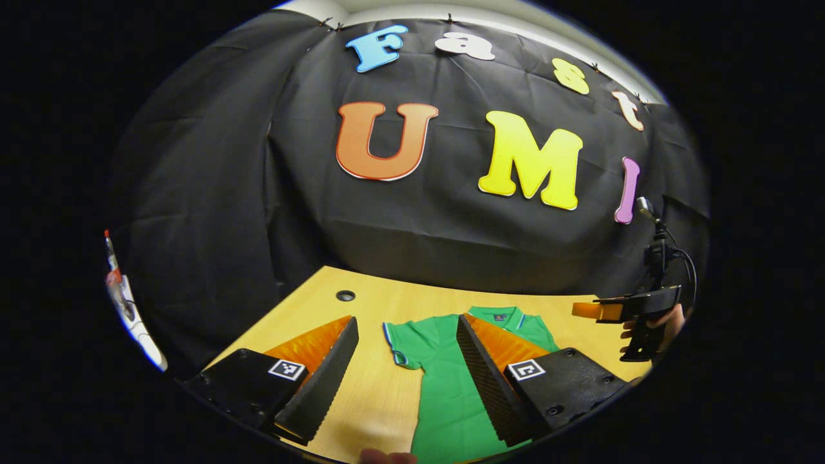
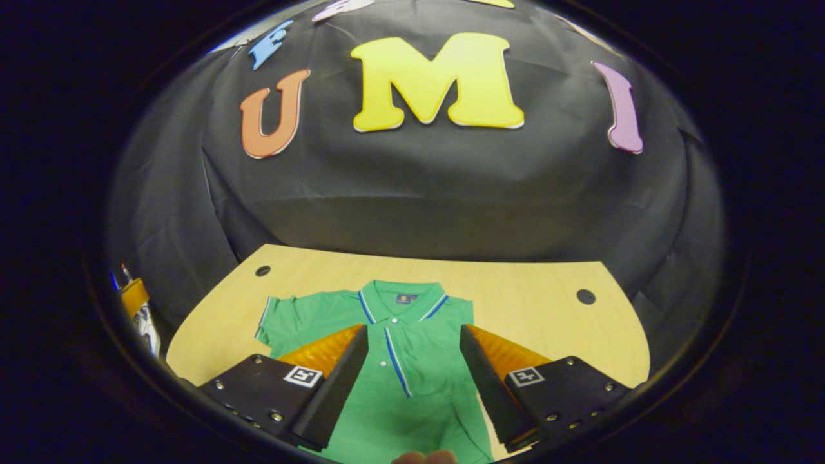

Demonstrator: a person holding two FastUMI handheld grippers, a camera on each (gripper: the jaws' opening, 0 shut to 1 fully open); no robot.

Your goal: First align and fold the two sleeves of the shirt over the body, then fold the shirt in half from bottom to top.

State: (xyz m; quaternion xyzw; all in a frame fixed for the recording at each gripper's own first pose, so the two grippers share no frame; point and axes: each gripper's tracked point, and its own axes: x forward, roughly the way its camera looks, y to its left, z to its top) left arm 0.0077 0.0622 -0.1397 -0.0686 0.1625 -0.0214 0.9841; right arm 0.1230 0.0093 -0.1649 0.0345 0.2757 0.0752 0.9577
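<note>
A green polo shirt [image 2: 412,380] lies flat on the wooden table [image 2: 535,290], front up, collar [image 2: 399,298] towards the booth wall. Its left sleeve [image 2: 283,316] is spread out to the side. The shirt's right edge runs straight down from the shoulder. My right gripper [image 2: 413,328] hovers open above the chest, one finger on each side of the button placket. My left gripper [image 1: 406,321] is open over the shirt's [image 1: 451,386] left sleeve [image 1: 401,345] and the bare table beside it. In the left gripper view the right gripper [image 1: 635,310] shows at the far right, held by a hand.
The table [image 1: 367,399] has round cable holes [image 2: 262,270] [image 2: 585,296] near its back corners. The black cloth wall stands close behind the far edge. Bare wood lies right of the shirt. A white and red object [image 1: 122,296] hangs at the left edge.
</note>
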